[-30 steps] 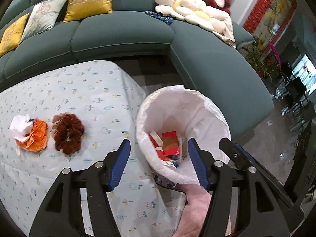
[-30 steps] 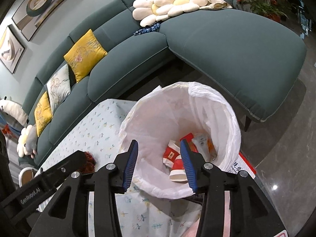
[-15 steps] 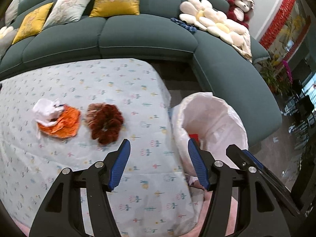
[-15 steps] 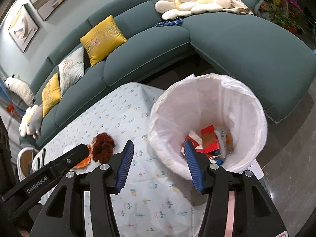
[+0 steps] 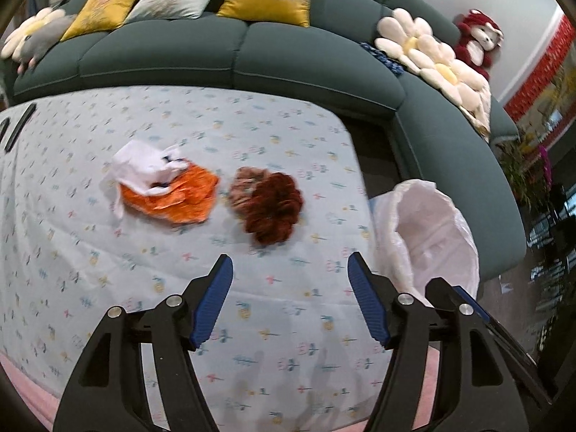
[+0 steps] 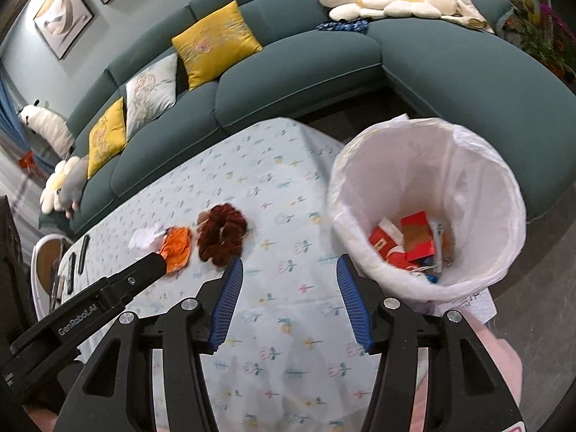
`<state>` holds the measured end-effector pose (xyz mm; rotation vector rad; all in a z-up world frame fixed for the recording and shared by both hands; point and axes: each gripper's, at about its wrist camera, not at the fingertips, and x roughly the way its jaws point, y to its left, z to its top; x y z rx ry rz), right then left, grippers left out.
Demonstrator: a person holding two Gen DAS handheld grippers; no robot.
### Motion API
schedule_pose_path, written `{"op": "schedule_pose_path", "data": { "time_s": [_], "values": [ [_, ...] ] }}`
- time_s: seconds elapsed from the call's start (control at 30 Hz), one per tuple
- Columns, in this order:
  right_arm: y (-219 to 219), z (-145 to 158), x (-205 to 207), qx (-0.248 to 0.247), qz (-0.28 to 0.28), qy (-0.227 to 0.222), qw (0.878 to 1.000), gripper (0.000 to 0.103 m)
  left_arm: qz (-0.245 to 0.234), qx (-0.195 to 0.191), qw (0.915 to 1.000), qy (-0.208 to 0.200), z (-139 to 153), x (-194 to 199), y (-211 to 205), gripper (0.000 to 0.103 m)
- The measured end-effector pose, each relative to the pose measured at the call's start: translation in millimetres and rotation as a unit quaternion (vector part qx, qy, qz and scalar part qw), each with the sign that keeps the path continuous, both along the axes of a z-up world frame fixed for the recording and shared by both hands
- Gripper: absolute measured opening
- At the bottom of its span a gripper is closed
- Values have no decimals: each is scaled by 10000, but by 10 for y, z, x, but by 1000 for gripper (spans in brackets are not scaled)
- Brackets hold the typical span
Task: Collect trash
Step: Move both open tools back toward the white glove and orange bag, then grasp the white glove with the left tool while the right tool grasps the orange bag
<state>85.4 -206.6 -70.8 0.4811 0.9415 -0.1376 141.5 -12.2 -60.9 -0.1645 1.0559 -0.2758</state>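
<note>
My left tool point(image 5: 289, 297) is opening with nothing between its pads; my right tool point(image 6: 288, 302) hangs released and empty. Ahead on the bench point(image 5: 108, 252) lie brown trash point(image 5: 268, 205) and orange-and-white trash point(image 5: 165, 189), beside the lined bin point(image 6: 428, 201).

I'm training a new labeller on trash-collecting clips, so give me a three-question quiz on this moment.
1. True or false: the left tool is holding a piece of trash.
2. Which item on the tablecloth lies nearest the lined bin?
A. the orange wrapper
B. the dark red-brown crumpled piece
C. the white crumpled paper
3. Fill in: the red packets already thrown away lie inside the ____.

Key:
1. False. Nothing is between its blue fingers, and its jaws are opening.
2. B
3. bin
</note>
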Motion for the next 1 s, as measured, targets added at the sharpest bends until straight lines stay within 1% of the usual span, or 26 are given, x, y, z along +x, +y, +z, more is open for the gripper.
{"op": "schedule_pose_path", "data": {
  "time_s": [0.07, 0.1, 0.13, 0.37, 0.57, 0.73, 0.83, 1.0],
  "values": [
    [83, -12, 11, -16, 68, 35, 10000, 53, 131, -17, 9999, 45, -46, 2, 125, 66],
    [125, -23, 21, -32, 108, 64, 9999, 53, 223, -48, 9997, 96, -82, 6, 214, 71],
    [168, -34, 29, -44, 142, 89, 9999, 53, 324, -56, 9994, 135, -111, 8, 291, 72],
    [525, -128, 120, -119, 508, 254, 9983, 53, 788, -80, 9965, 261, -288, 19, 793, 72],
    [884, -220, 289, -144, 862, 378, 9955, 53, 998, -7, 9946, 270, -350, 119, 1125, 72],
    [1160, -331, 508, -90, 1101, 509, 9926, 53, 1041, 107, 9942, 228, -386, 309, 1361, 72],
    [1334, -413, 683, -55, 1236, 594, 9905, 53, 1126, 70, 9933, 238, -408, 509, 1544, 72],
    [1597, -548, 1013, 3, 1350, 714, 9883, 53, 1114, 37, 9935, 221, -425, 902, 1686, 72]
  ]
}}
